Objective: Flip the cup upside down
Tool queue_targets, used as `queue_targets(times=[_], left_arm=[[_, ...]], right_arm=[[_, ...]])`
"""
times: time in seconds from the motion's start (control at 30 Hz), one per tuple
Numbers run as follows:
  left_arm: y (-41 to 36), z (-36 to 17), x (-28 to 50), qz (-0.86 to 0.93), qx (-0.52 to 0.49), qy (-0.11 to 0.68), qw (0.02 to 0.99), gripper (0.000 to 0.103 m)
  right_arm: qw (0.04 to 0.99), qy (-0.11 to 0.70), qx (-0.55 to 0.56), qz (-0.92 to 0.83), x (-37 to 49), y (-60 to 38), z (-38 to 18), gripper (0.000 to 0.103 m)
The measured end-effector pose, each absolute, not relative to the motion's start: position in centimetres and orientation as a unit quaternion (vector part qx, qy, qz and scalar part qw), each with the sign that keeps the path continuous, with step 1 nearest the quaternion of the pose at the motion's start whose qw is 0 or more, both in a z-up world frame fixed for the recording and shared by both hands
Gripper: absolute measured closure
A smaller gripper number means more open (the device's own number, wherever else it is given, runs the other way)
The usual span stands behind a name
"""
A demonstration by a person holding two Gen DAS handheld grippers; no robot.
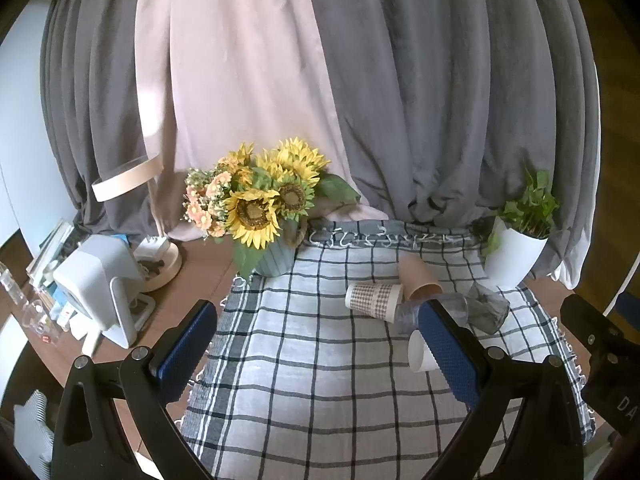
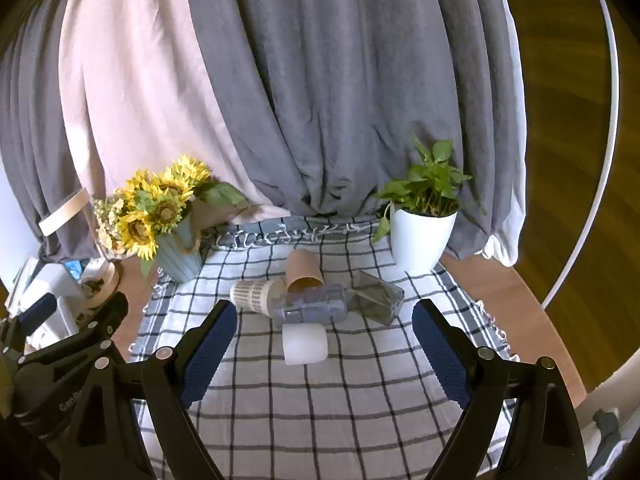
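Both my grippers hang above the near edge of the checked cloth (image 2: 320,408), jaws spread wide, nothing between them: left gripper (image 1: 316,340), right gripper (image 2: 324,340).

Task things: a huddle of cups lying on their sides, mid-cloth, at 12 o'clock from my right gripper and about 1 o'clock from my left.

Count, right wrist view:
- white cup (image 2: 305,343), nearest me, on its side: one
- clear ribbed tumbler (image 2: 310,306), touching the white cup's far side: one
- check-patterned paper cup (image 2: 256,294), at 10 o'clock of the tumbler: one
- brown paper cup (image 2: 304,270), mouth toward me, behind the tumbler: one
- dark smoky glass (image 2: 376,298), at 3 o'clock of the tumbler: one
Five in all.
- sunflower vase (image 2: 178,258): one, 10 o'clock.
- potted plant (image 2: 420,236): one, 1 o'clock.

Risks, my judgement:
- Cups lie touching; closing on one may nudge its neighbours and set them rolling across the cloth.
- Paper walls could crush under a hard squeeze.
- Clear tumbler and smoky glass look slick; either could slip mid-turn.
- Cloth may bunch under a rim when setting a cup down, tipping it.
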State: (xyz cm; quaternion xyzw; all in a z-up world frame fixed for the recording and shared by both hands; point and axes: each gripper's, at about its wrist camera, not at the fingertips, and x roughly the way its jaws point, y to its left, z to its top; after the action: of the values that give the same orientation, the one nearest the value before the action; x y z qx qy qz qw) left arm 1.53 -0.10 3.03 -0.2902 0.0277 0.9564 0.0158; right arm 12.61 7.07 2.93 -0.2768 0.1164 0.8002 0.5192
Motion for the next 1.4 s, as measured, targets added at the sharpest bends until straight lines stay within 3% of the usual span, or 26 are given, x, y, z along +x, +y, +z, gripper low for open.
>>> queue_targets(times=[0.8,0.83,1.4], left_arm=[[-0.25,2.76,2.1,0.958,-0.284,0.027,0.029,0.0],[-0.27,2.78,2.07,0.955,-0.283,0.03,0.08,0.0],[-0.72,2.45,2.22,0.953,-0.286,0.03,0.095,0.0]], right_arm=[[0.523,0.11,-0.272,0.8,12.56,6.61,2.54,0.013],[0.523,0.11,-0.272,0.8,12.46,6.63,2.58,0.013],[0.522,0.111,-0.272,0.801,12.83,6.39,2.44,0.013]])
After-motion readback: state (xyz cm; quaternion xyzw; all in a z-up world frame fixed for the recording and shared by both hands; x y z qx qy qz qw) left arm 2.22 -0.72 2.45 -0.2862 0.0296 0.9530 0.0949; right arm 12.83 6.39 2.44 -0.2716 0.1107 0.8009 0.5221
